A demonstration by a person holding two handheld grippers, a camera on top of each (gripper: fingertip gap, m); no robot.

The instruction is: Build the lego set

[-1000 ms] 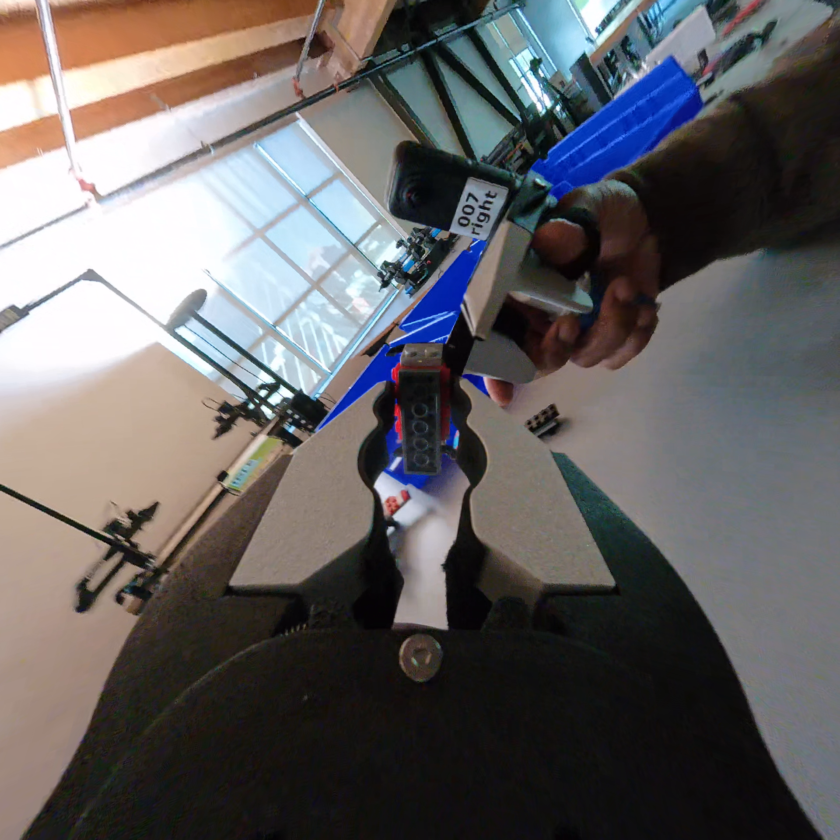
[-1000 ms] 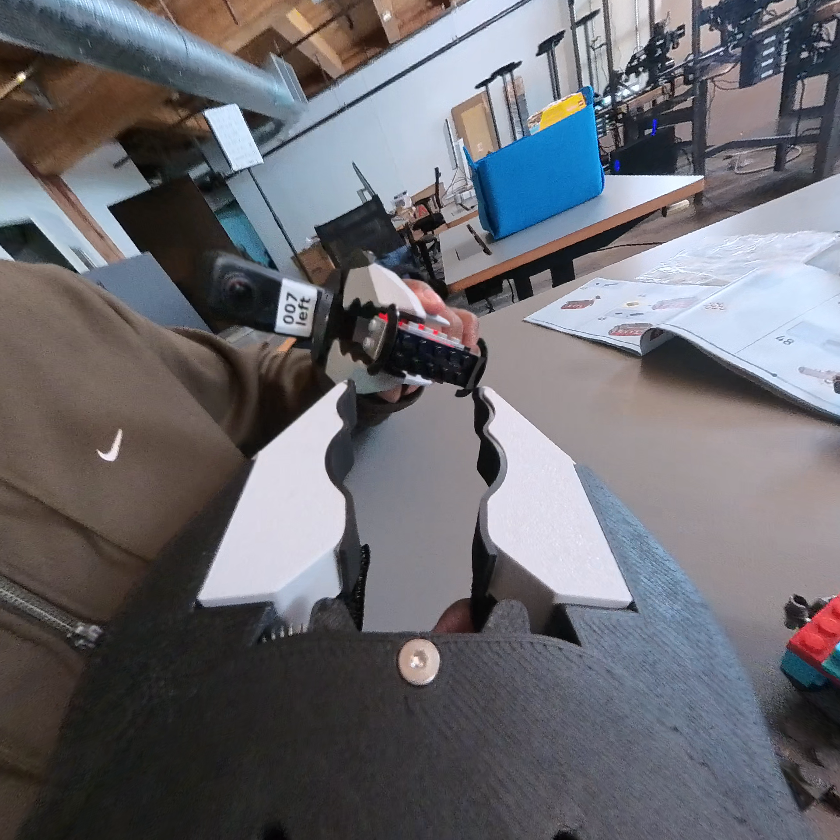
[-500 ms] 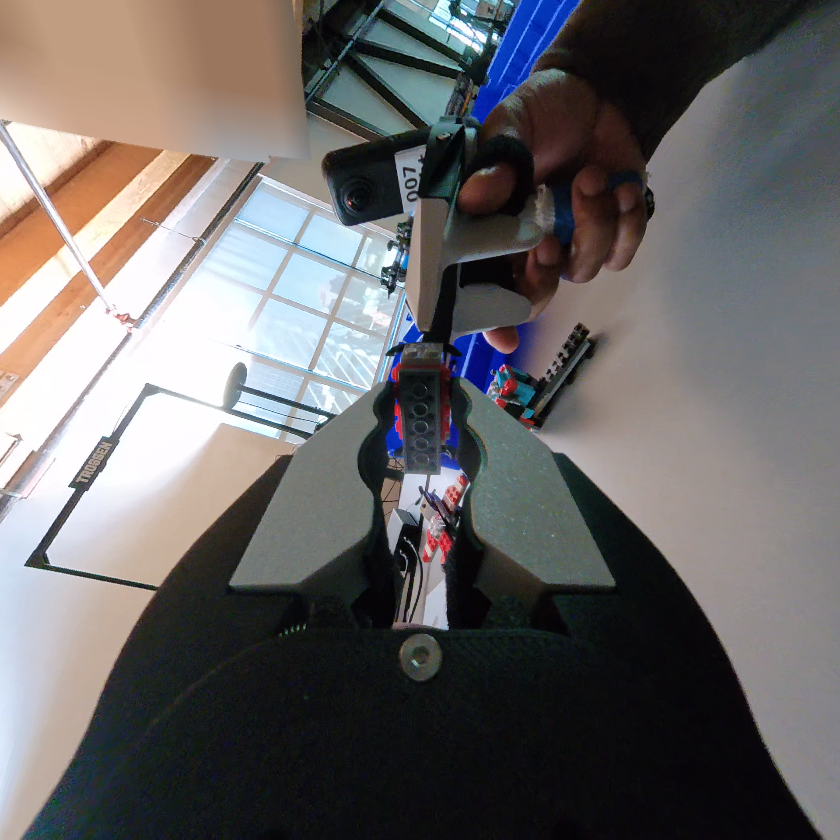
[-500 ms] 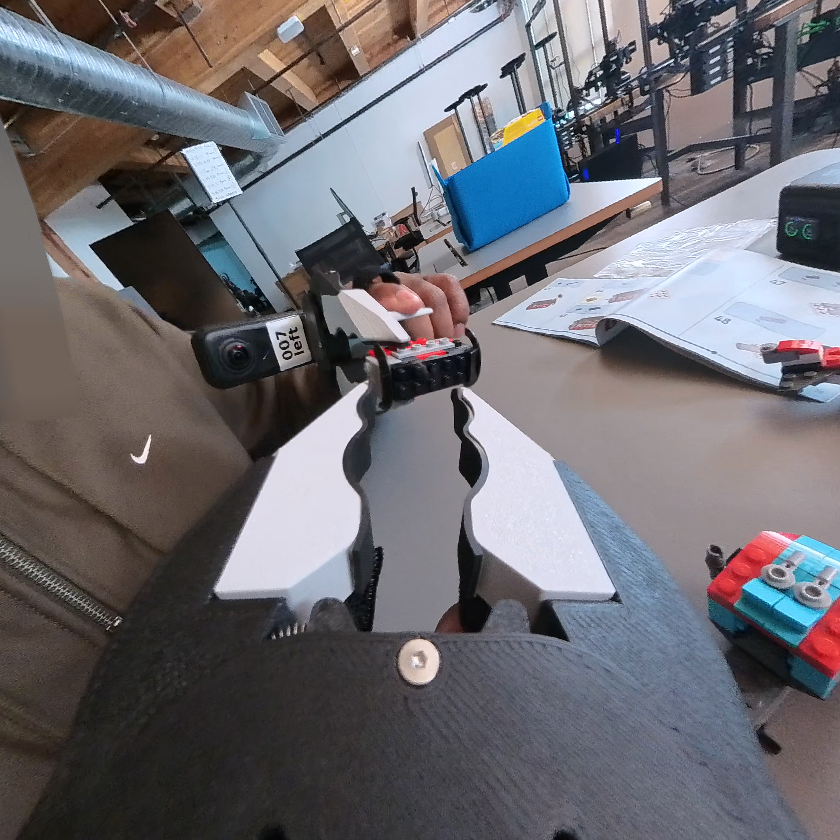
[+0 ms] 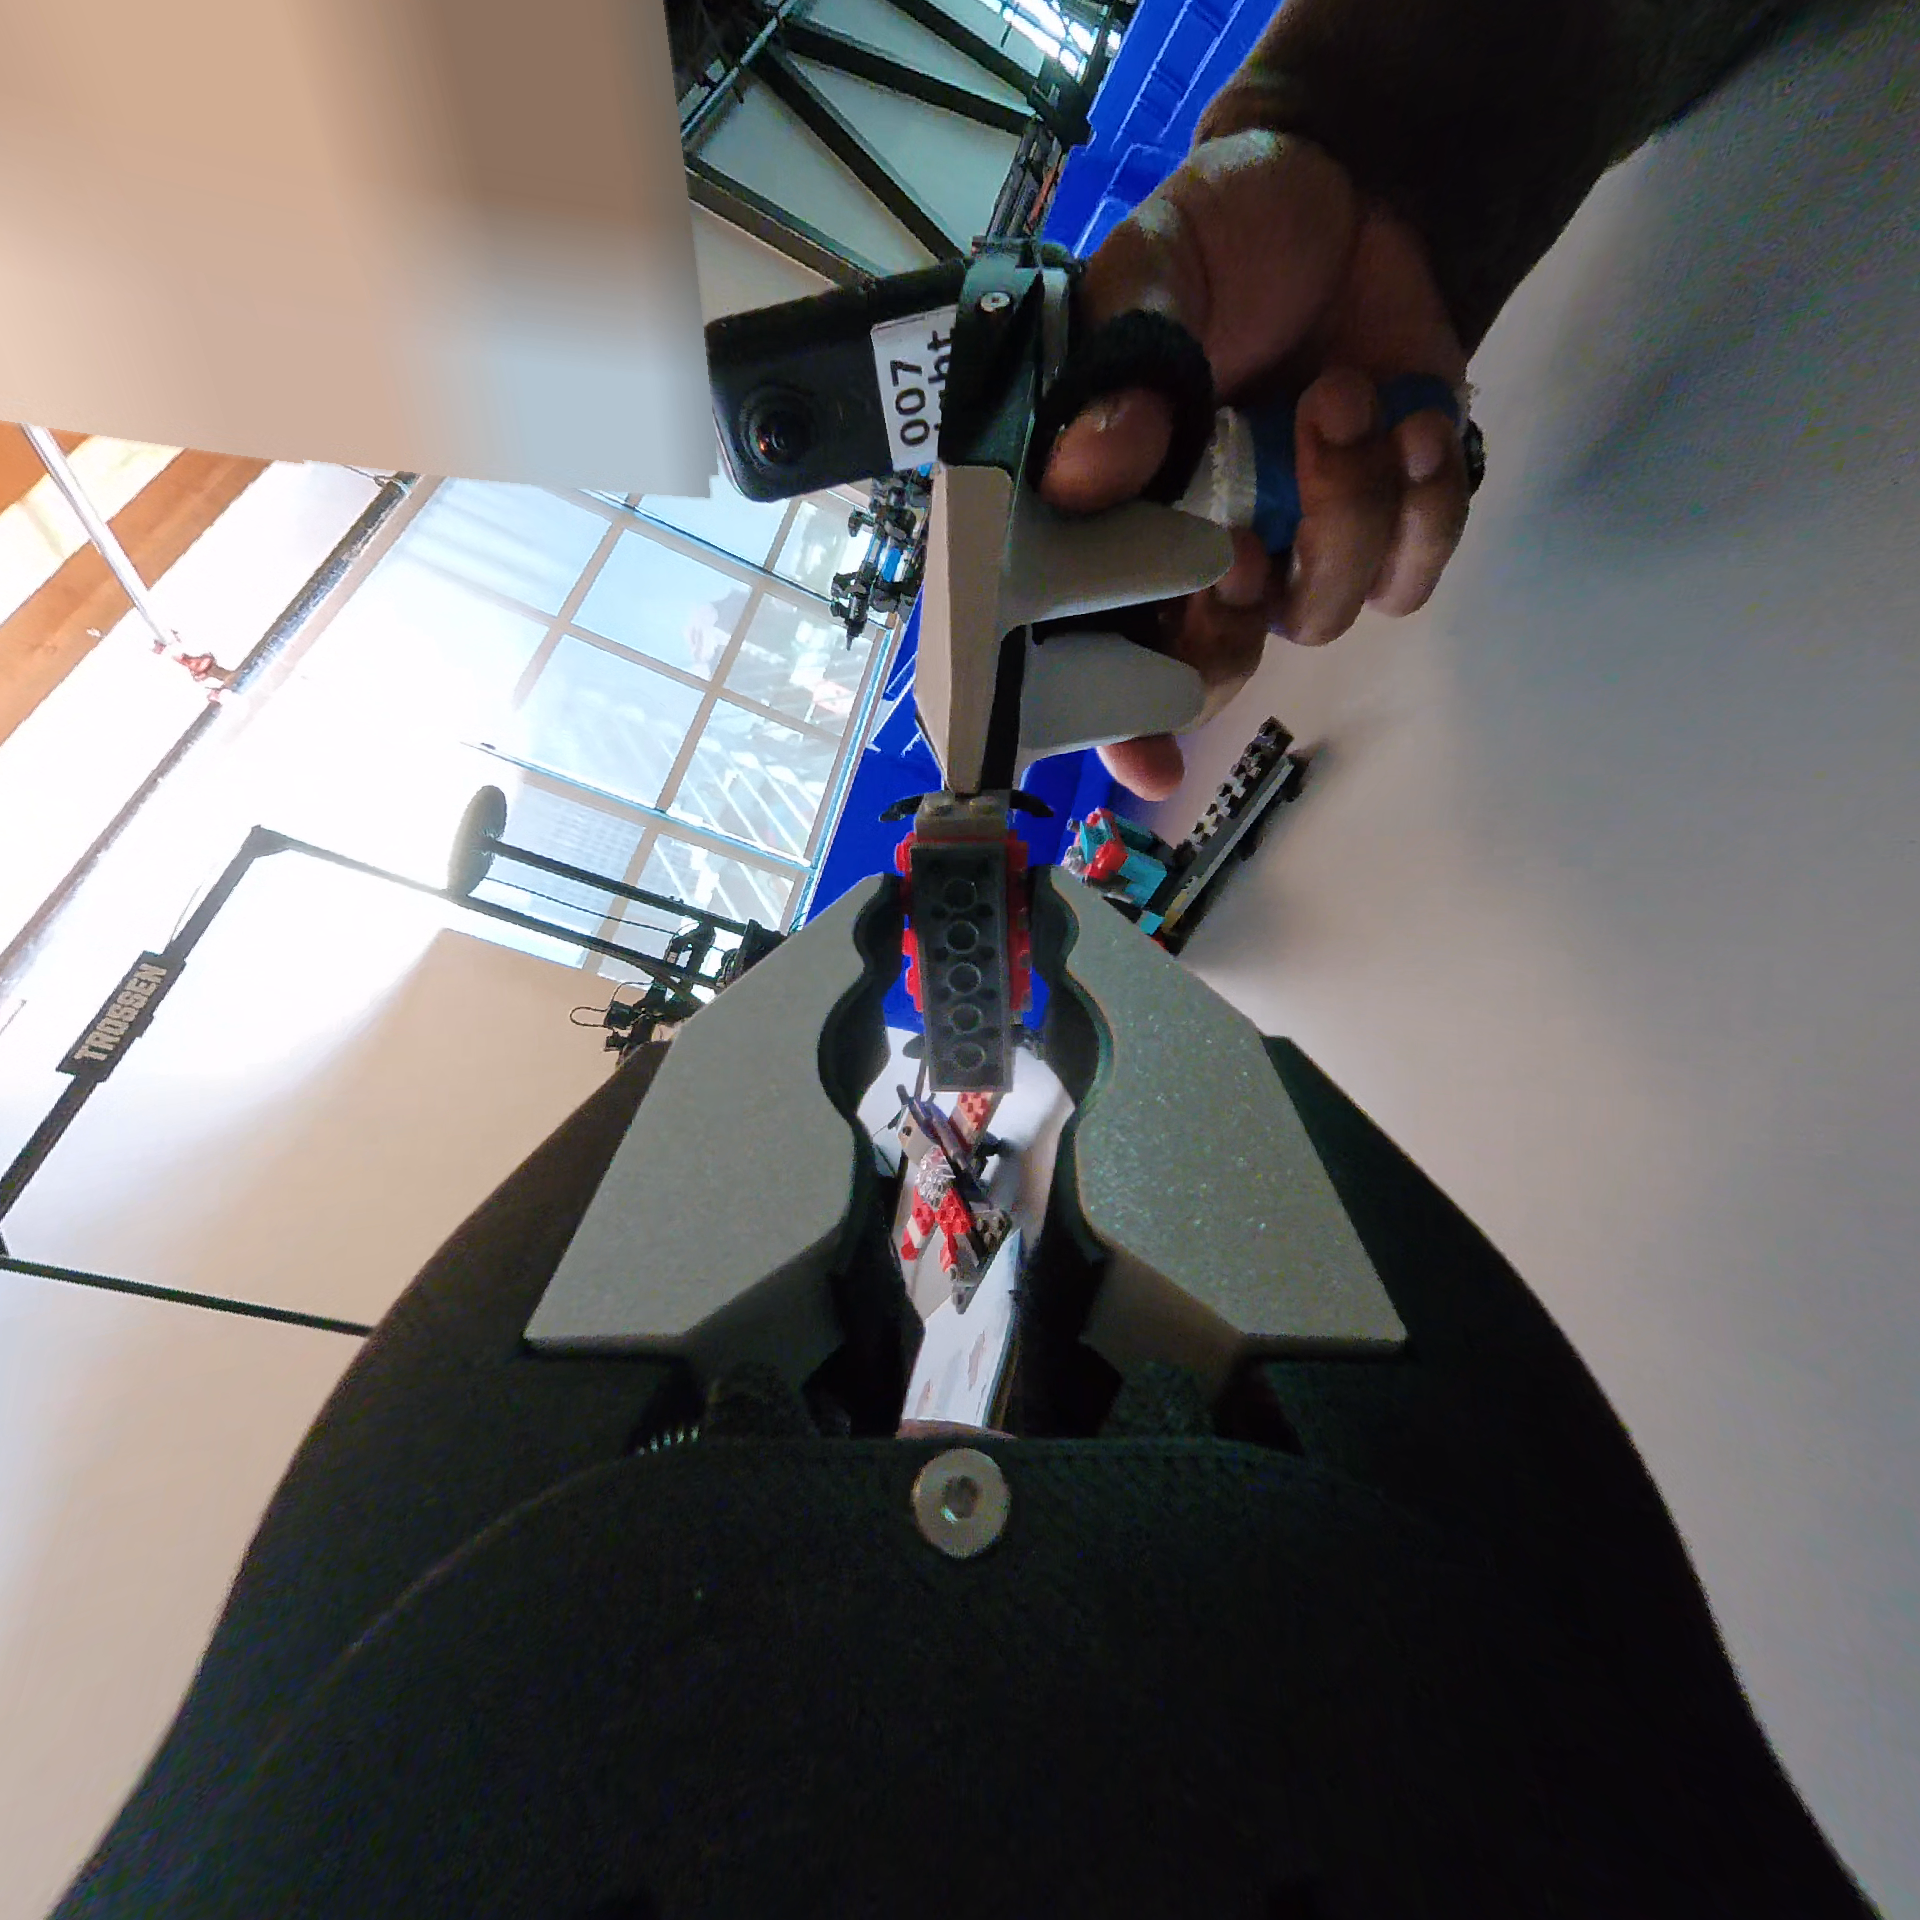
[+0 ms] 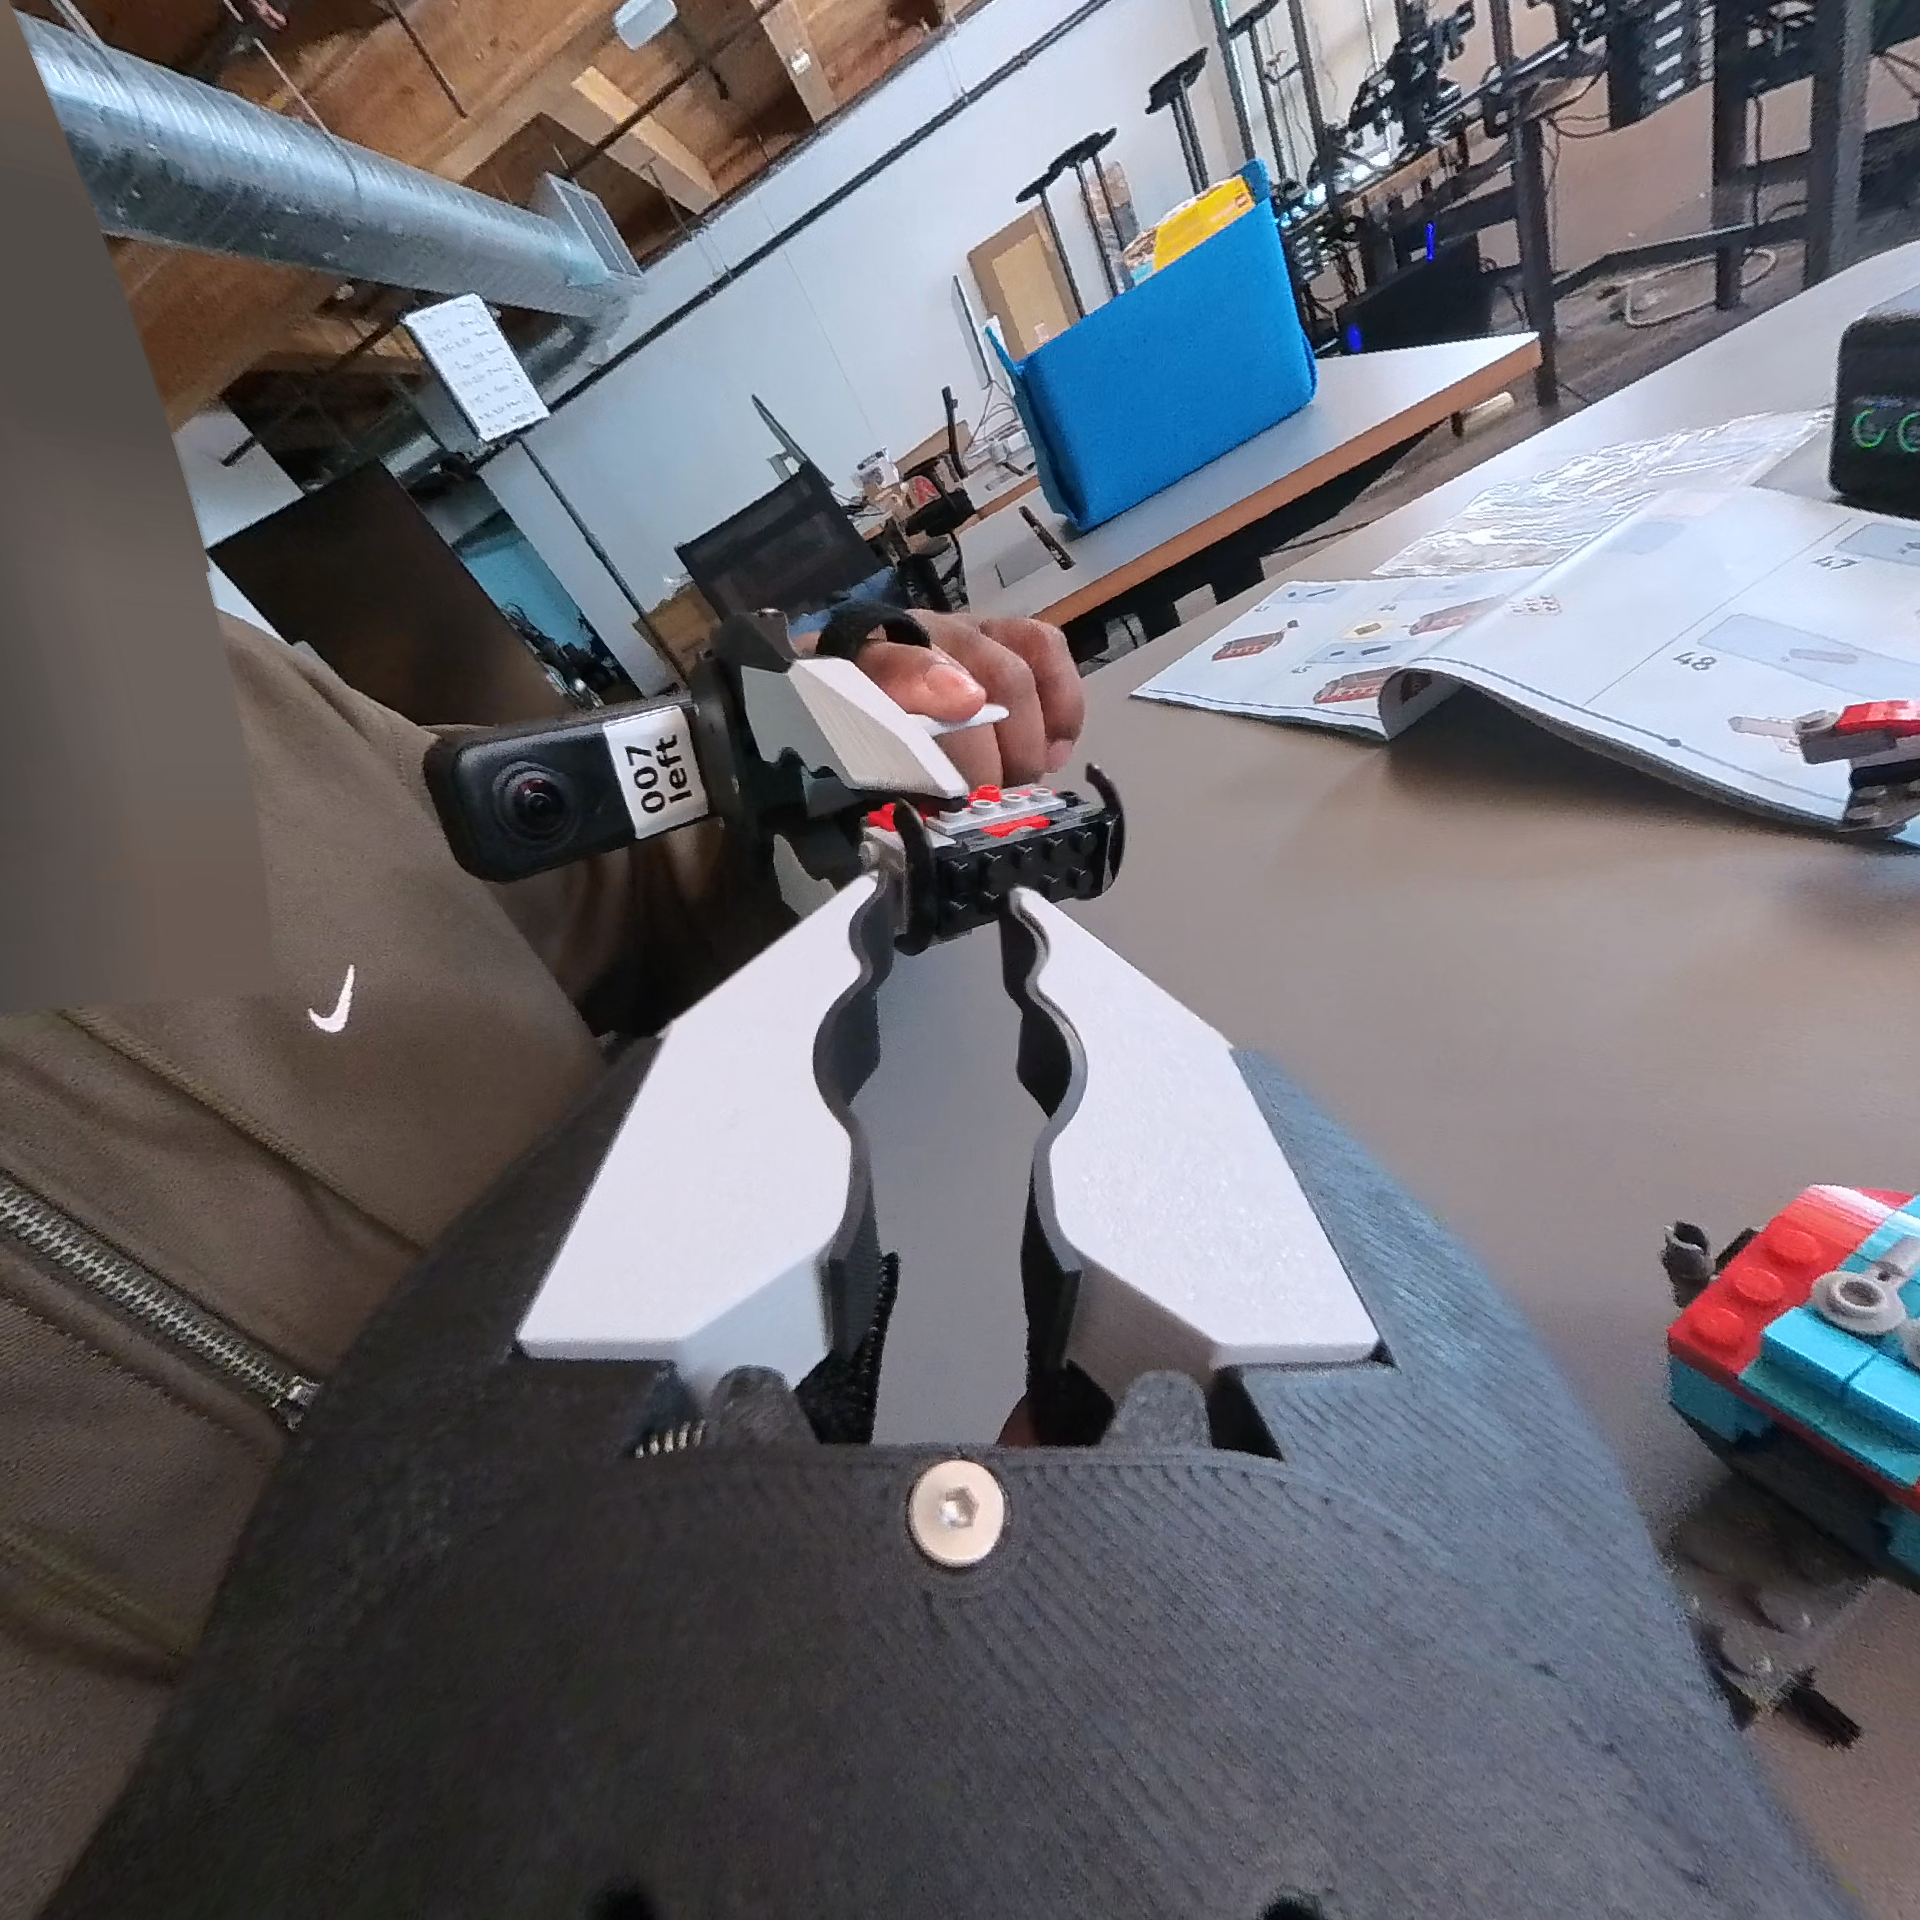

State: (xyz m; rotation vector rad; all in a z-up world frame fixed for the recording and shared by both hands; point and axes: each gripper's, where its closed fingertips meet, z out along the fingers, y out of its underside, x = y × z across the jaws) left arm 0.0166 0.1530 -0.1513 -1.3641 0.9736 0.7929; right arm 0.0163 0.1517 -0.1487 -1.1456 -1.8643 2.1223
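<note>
My left gripper [image 5: 971, 935] is shut on a small black, red and grey brick assembly [image 5: 966, 966] and holds it in the air above the table. The assembly also shows in the right wrist view [image 6: 1029, 862], at the tip of the left gripper's white finger [image 6: 883, 727]. My right gripper [image 6: 948, 904] is partly closed. Its fingertips reach the assembly's end and flank a thin black curved piece [image 6: 906, 883]. A gap still shows between that piece and the right-hand pad. In the left wrist view the right gripper [image 5: 977, 784] touches the assembly's grey far end.
An open instruction booklet [image 6: 1558, 665] lies on the brown table [image 6: 1351, 987], with a small red build [image 6: 1860, 727] on it. A red and teal brick model [image 6: 1808, 1340] sits near right. A black device [image 6: 1881, 416] stands far right. A long black brick strip [image 5: 1242, 800] lies on the table. The grippers are tip to tip, or close to it.
My right gripper has moved in to the assembly and its jaws have narrowed a lot around the assembly's end. My left gripper has kept its hold and tilted.
</note>
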